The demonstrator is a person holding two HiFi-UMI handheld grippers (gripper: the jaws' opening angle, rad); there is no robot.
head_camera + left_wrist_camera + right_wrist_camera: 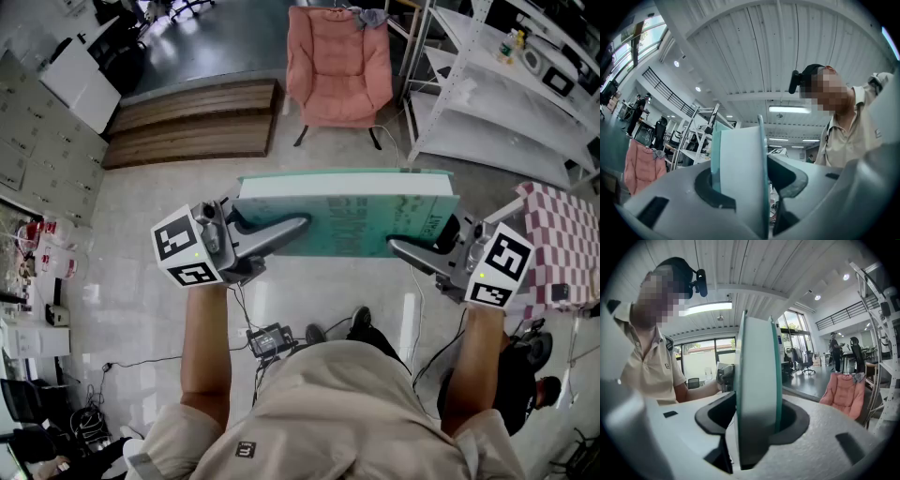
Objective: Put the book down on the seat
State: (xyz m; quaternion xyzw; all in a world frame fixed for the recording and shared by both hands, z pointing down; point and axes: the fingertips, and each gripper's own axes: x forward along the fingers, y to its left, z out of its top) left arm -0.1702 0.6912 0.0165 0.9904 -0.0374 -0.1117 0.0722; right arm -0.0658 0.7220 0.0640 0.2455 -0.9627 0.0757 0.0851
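A thick teal-covered book [349, 221] with white page edges hangs level in the air in front of the person, held at both ends. My left gripper [281, 232] is shut on its left end, and the book [740, 173] stands edge-on between those jaws in the left gripper view. My right gripper [412, 249] is shut on its right end, where the book [757, 399] fills the gap between the jaws. The pink padded chair [337, 64] stands some way ahead on the floor, its seat bare.
A white metal shelving rack [487, 103] stands right of the chair. A checked red-and-white cloth [562, 246] covers something at the right. Wooden platform steps [192, 122] lie at the back left. Cables and a small black device [267, 339] lie on the floor by the person's feet.
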